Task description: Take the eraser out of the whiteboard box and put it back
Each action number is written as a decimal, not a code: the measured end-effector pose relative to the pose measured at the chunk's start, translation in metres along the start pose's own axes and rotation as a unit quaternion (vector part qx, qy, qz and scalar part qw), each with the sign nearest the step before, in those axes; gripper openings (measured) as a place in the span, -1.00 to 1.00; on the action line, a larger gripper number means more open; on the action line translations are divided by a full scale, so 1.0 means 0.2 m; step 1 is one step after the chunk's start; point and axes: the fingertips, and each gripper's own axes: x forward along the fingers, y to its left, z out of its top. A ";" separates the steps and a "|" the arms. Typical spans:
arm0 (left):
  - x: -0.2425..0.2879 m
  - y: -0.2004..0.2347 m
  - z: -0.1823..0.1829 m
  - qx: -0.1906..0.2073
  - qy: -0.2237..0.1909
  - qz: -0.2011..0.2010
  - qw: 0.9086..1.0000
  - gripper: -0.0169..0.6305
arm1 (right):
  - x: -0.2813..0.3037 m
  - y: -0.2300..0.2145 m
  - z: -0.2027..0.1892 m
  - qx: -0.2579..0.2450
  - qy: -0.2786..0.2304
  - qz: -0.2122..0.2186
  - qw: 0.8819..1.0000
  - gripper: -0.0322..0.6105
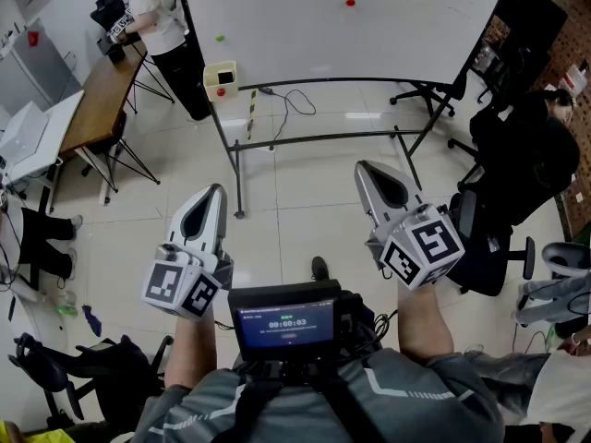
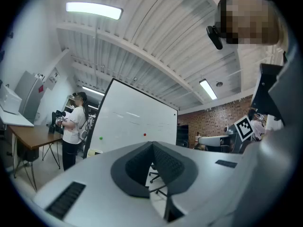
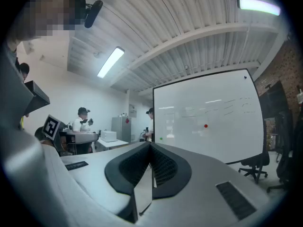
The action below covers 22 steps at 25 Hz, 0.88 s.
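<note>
The whiteboard (image 1: 351, 17) stands on its wheeled frame across the floor ahead of me. A small cream whiteboard box (image 1: 221, 77) hangs at its lower left corner, with something dark showing in its top; I cannot tell whether that is the eraser. My left gripper (image 1: 216, 193) and right gripper (image 1: 363, 168) are held side by side at waist height, well short of the board, both shut and with nothing in them. In the left gripper view the jaws (image 2: 152, 144) meet in front of the whiteboard (image 2: 137, 122) and the box (image 2: 94, 152). The right gripper (image 3: 150, 144) also faces the whiteboard (image 3: 208, 122).
The board's black stand legs (image 1: 277, 141) and a cable lie on the tiled floor between me and the box. A wooden table (image 1: 102, 95) with a person (image 1: 166, 17) standing by it is at the left. Office chairs and a seated person (image 1: 526, 155) are at the right.
</note>
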 end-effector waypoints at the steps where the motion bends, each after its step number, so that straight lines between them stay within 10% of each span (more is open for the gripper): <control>1: 0.02 0.02 0.01 -0.002 -0.002 0.005 1.000 -0.84 | 0.03 0.00 0.00 0.001 0.003 0.006 1.000 -0.83; 22: 1.09 0.57 0.07 0.048 0.015 0.069 0.996 -0.84 | 1.07 -0.78 0.02 0.047 -0.026 0.076 0.996 -0.82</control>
